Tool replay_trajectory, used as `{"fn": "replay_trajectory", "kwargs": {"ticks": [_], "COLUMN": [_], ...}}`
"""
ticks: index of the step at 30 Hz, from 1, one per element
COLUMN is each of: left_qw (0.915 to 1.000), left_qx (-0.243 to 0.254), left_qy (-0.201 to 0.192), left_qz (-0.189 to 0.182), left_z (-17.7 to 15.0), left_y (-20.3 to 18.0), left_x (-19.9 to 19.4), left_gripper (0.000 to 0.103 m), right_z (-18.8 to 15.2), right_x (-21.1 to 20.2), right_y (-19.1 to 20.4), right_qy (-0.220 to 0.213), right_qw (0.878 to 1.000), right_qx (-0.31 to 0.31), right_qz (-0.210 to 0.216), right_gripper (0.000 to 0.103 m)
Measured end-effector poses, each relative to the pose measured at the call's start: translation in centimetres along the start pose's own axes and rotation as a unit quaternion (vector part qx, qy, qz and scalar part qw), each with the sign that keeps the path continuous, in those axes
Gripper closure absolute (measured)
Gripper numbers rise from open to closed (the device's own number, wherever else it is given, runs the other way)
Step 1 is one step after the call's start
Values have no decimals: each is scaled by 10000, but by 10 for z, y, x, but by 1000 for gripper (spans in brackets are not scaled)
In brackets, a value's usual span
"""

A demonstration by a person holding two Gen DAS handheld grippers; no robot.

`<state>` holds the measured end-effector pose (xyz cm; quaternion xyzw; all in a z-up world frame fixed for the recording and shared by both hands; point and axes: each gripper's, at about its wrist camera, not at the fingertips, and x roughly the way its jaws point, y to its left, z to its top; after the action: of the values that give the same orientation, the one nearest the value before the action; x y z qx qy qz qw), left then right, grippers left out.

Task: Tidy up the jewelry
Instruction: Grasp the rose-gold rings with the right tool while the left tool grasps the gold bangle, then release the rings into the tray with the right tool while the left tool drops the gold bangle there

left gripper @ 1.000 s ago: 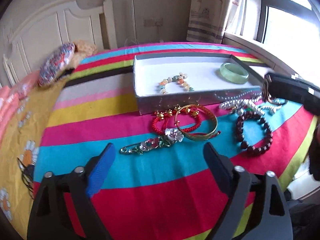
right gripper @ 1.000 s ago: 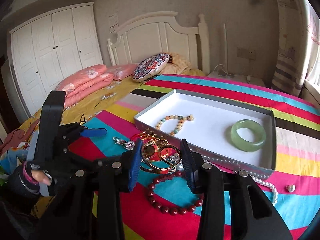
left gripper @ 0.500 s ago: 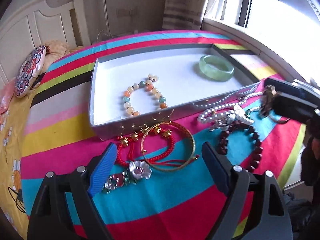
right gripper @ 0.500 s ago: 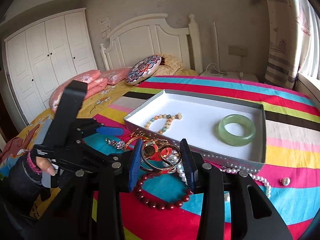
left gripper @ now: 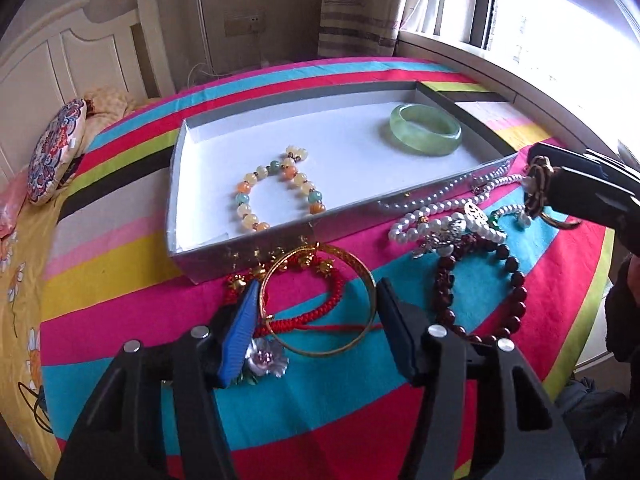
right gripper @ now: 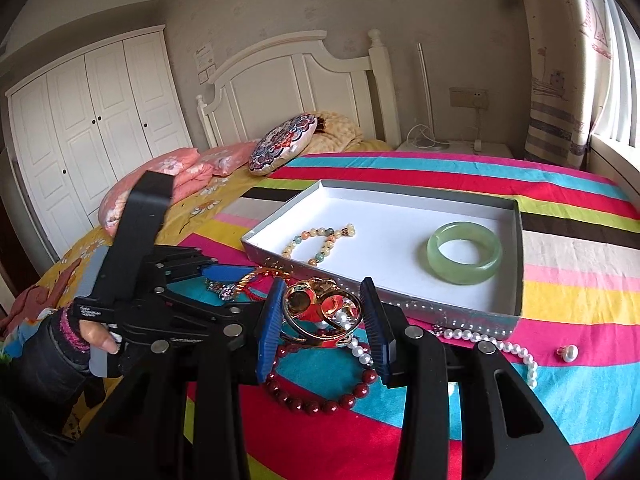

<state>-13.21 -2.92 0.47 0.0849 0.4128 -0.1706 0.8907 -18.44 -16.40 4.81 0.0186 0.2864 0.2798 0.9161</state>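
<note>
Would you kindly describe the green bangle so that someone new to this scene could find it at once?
On the striped bedspread lies a shallow white tray. Only two pieces rest inside it: a string of pastel beads and, toward the window end, the green bangle. It is the one solid, smooth, translucent pale-green ring, thick-walled and unbeaded.

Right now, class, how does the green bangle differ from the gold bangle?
Place: the green bangle lies inside the white tray; the gold bangle lies outside it on the striped cover.
Build: the green bangle is a thick, broad band; the gold bangle is a thin wire hoop.
Company: the green bangle lies alone; the gold bangle overlaps a red cord bracelet.
Both are rigid rings lying flat.
</note>
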Motion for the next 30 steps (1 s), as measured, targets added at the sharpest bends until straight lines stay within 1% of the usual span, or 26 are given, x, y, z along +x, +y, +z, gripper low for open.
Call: {"fn": "replay_trajectory", "kwargs": {"ticks": [3, 8, 15, 18, 22, 27, 30], "left_qw": [9998, 9989, 9965, 9958, 9951, 9951, 9952], "left_qx": [-41, -26, -64, -23, 12, 59, 6], "left_qy": [-186, -467, -828, -910, -979, -978, -966], "left_qz": [-45, 8, 55, 127, 114, 141, 150], "left_z": [-2, -5, 6, 17, 33, 60, 78], "left_y": [-1, -6, 1, 5, 7, 7, 13], "left_x": [-19, -49, -80, -83, -82, -65, -53], "left_gripper": [45, 45, 45, 45, 45, 45, 45], "right_z": [1, 2, 11, 20, 35, 51, 60], "right_x": [-3, -5, -9, -9, -3, 19, 31], "right_y": [-2, 2, 5, 5, 1, -11, -18], "right_qy": [-42, -66, -160, -223, -285, -210, -144], "right_qw": [10000, 10000, 9998, 9996, 9992, 9990, 9990], "right_qx": [15, -21, -112, -164, -217, -237, -217], "right_qz": [-10, 16, -41, -106, -179, -300, -354], "right_gripper": [65, 65, 65, 65, 65, 65, 65]}}
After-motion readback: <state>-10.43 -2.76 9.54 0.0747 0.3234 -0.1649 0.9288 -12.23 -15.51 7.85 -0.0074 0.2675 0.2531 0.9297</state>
